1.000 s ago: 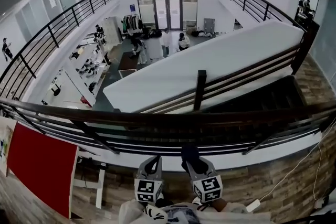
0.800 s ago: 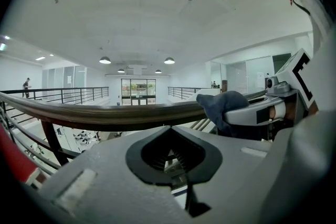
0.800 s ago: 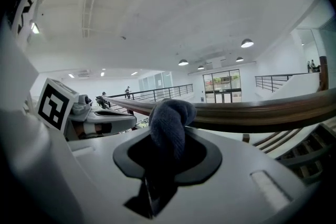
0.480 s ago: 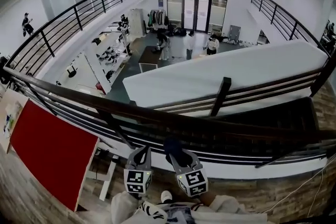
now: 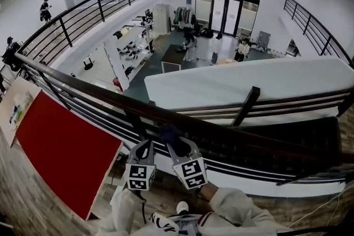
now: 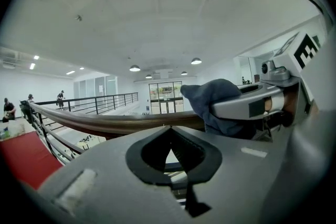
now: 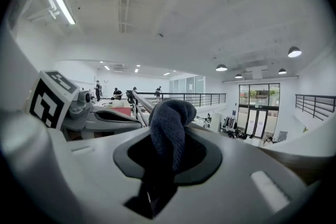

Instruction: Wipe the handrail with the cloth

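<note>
Running from far left to near right across the head view, the handrail (image 5: 99, 94) lies crosswise before the person, so strokes would likely follow that long axis. The right gripper (image 5: 173, 145) is clamped on the cloth (image 5: 168, 132), a bunched wad poking forward, seemingly pressed onto the rail top. The left gripper (image 5: 144, 145) hangs just beside, jaws together, empty.

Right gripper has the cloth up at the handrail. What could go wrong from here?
1. The cloth is a bunched wad pinched in the right gripper. If it slips at the handrail, it may drop to the lower floor, where people stand.
2. The left gripper, shut and empty, sits close beside the right one. Wiping leftward could knock them together.
</note>
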Available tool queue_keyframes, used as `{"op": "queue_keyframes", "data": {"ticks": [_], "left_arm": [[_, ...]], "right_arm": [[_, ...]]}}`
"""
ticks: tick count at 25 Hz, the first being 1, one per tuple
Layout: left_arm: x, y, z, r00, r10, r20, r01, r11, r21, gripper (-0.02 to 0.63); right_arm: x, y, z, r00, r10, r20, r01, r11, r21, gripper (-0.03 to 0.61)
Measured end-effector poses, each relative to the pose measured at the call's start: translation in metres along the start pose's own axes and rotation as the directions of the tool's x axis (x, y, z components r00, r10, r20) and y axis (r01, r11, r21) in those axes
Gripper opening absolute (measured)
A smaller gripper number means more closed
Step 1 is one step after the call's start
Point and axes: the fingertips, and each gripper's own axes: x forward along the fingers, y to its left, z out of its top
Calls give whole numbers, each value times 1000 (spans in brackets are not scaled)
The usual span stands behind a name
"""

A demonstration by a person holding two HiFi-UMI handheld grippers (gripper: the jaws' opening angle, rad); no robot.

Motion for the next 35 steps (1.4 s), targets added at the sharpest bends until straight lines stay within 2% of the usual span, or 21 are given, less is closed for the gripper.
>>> {"op": "queue_keyframes", "data": {"ticks": [4, 11, 16, 19, 23, 26, 30, 35], "left_arm": [[9, 37, 11, 999, 48, 12, -48, 999, 25, 2], [39, 115, 20, 987, 158, 12, -157, 987, -42, 3], [57, 152, 31, 979, 205, 14, -204, 977, -53, 3], [66, 166, 37, 980, 198, 18, -198, 980, -8, 2], [73, 173, 41, 982, 188, 22, -188, 981, 37, 3], [76, 170, 40, 983, 184, 21, -185, 982, 30, 3], [77, 170, 34, 983, 182, 15, -183, 983, 20, 3], [81, 165, 33, 984, 176, 14, -176, 984, -7, 3]], "right_arm": [[47, 9, 27, 999, 33, 2, -33, 999, -38, 91], [136, 19, 52, 998, 34, -59, -36, 999, -33, 91], [186, 12, 62, 995, 4, -103, -7, 1000, -29, 91], [215, 8, 65, 989, -30, -143, 25, 999, -32, 91], [240, 10, 61, 978, -25, -208, 21, 1000, -21, 91], [247, 8, 48, 968, -33, -250, 22, 999, -47, 91], [248, 10, 39, 962, -53, -266, 17, 991, -135, 91], [244, 5, 32, 948, -74, -310, 21, 985, -172, 91]]}}
